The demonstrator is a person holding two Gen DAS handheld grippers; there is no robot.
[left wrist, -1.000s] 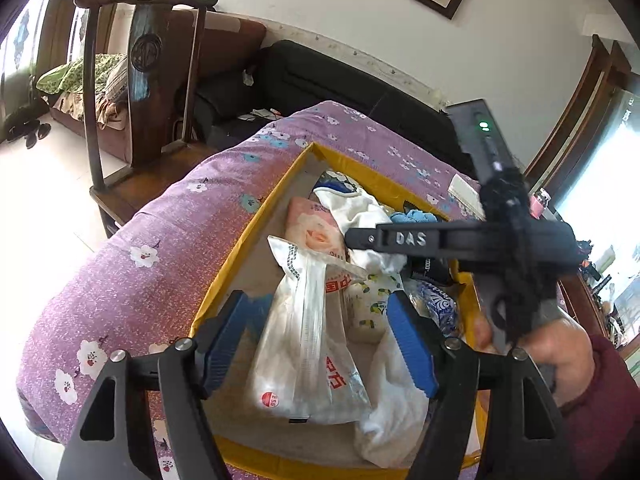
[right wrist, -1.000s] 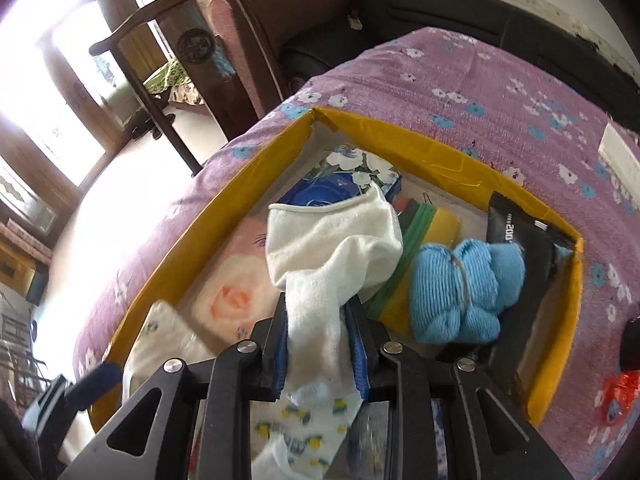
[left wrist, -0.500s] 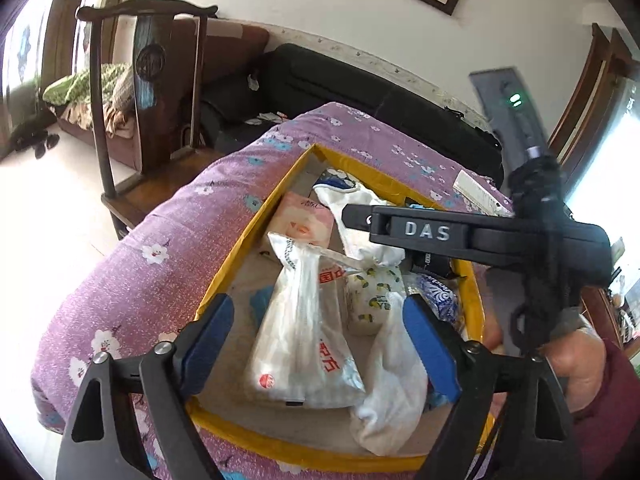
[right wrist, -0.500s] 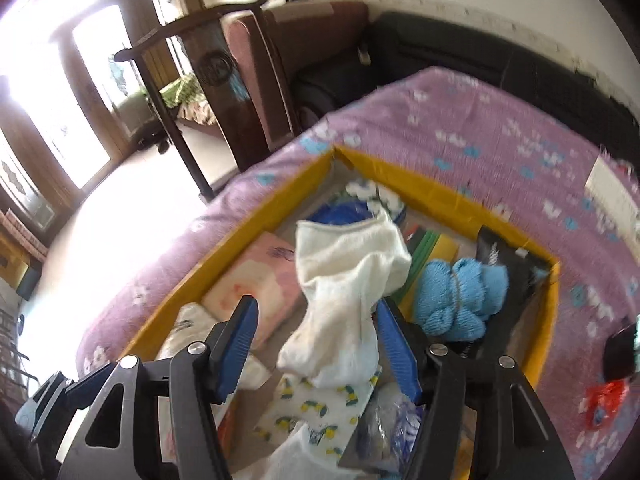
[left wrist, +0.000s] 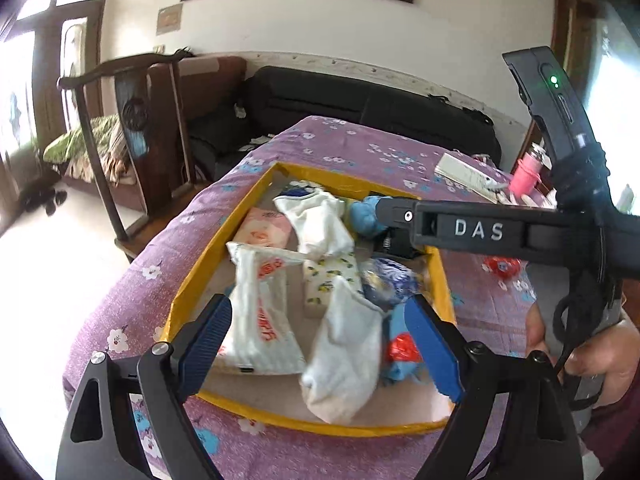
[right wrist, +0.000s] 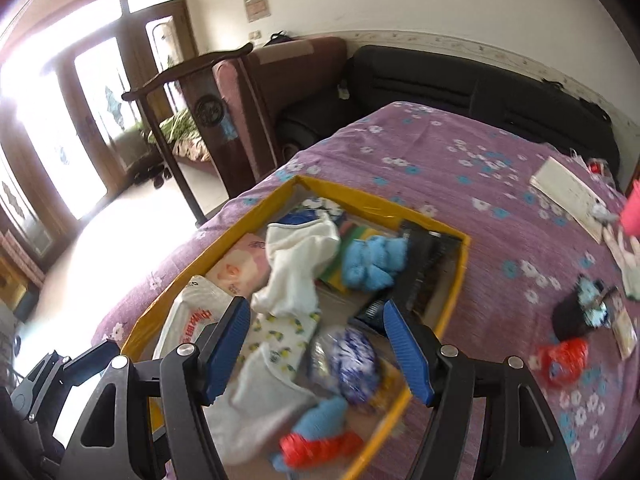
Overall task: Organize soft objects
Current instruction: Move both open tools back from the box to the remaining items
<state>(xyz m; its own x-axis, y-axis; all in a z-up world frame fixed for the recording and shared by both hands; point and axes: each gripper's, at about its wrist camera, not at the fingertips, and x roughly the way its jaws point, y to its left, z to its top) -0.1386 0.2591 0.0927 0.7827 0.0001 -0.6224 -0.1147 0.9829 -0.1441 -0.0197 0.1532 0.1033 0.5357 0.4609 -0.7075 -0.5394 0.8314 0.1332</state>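
A yellow-rimmed cardboard box [left wrist: 256, 196] [right wrist: 360, 196] sits on a purple flowered cloth. It holds a white sock [left wrist: 320, 224] [right wrist: 296, 268], a second white sock [left wrist: 344, 356], a white plastic bag with red print [left wrist: 260, 308] [right wrist: 188, 320], a lemon-print cloth [left wrist: 328, 280] [right wrist: 280, 336], a blue knitted piece [right wrist: 372, 260], a pink pack [left wrist: 262, 228] and a blue-white bundle [right wrist: 352, 360]. My left gripper [left wrist: 320, 348] is open and empty above the box's near end. My right gripper [right wrist: 316, 344] is open and empty above the box.
A dark wooden chair [left wrist: 132, 128] stands left of the table. A black sofa [left wrist: 360, 104] runs behind it. On the cloth right of the box lie a white paper box [right wrist: 568, 196], a red item [right wrist: 564, 360], a black item [right wrist: 576, 316] and a pink cup [left wrist: 528, 172].
My right gripper opened and let go of the white sock, which now lies in the box. Both grippers pulled back and up from the box.
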